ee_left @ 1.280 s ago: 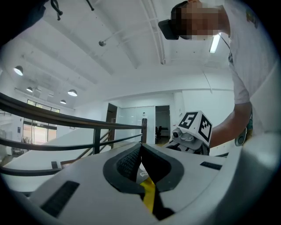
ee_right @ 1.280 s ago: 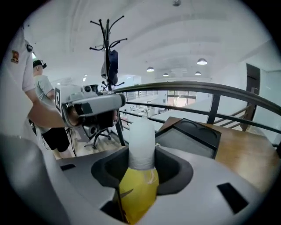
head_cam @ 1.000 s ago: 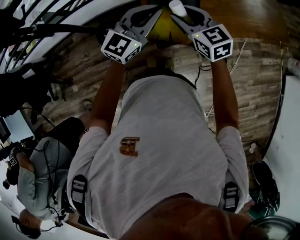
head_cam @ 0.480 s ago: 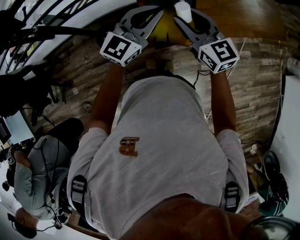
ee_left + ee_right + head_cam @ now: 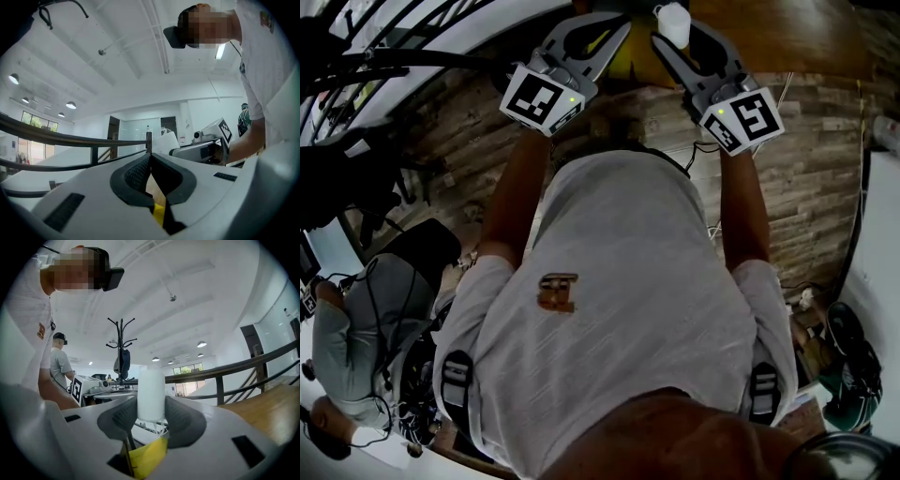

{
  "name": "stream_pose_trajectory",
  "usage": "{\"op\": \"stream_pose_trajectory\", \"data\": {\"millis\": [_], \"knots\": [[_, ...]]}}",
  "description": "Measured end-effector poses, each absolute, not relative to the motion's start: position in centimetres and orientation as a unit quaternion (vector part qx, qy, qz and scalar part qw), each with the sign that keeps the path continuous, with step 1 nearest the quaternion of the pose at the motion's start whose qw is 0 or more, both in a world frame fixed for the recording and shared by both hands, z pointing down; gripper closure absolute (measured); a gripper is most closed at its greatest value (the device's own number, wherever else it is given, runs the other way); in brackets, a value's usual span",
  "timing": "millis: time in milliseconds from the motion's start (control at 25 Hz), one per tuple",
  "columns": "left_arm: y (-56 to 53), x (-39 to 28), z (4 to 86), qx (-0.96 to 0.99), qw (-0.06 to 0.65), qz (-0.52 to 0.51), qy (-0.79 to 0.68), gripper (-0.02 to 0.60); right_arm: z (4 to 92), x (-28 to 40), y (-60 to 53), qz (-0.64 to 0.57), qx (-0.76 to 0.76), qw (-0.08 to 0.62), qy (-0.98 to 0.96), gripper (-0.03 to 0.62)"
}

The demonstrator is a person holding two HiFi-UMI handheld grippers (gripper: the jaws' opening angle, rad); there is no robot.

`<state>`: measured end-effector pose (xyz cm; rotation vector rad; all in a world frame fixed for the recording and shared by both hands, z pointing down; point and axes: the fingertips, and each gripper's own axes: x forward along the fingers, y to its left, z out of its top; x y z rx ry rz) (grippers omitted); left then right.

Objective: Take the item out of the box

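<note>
My right gripper (image 5: 675, 33) is shut on a white cylindrical item (image 5: 673, 21), held upright at the top of the head view. In the right gripper view the item (image 5: 151, 390) stands between the dark ribbed pads (image 5: 180, 420), which press on both of its sides. My left gripper (image 5: 617, 21) is just to its left, with the jaws meeting at the tips and nothing between them (image 5: 150, 158). A yellow object (image 5: 628, 58) lies below and between the two grippers; only a part of it shows.
Below is a wood plank floor (image 5: 806, 159) with cables (image 5: 773, 112). A person (image 5: 366, 337) crouches at the lower left beside equipment. A railing (image 5: 243, 369) runs at the right, and a coat stand (image 5: 122, 348) and another person (image 5: 58, 364) stand farther off.
My right gripper has shifted a little right and turned, still holding the white item. The left gripper has barely moved. The person at the lower left has shifted.
</note>
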<state>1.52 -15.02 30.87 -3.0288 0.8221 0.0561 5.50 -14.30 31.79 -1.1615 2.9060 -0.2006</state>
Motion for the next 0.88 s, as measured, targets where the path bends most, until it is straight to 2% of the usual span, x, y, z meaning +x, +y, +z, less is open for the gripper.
{"op": "stream_pose_trajectory", "data": {"millis": [440, 880], "knots": [[-13.8, 1.6, 31.3, -0.964, 0.003, 0.018, 0.266, 0.561, 32.0, 5.9, -12.8, -0.059, -0.371, 0.024, 0.927, 0.408], [-13.8, 2.4, 31.1, -0.962, 0.005, 0.016, 0.271, 0.561, 32.4, 6.3, -12.7, -0.051, -0.363, 0.012, 0.930, 0.410]]}}
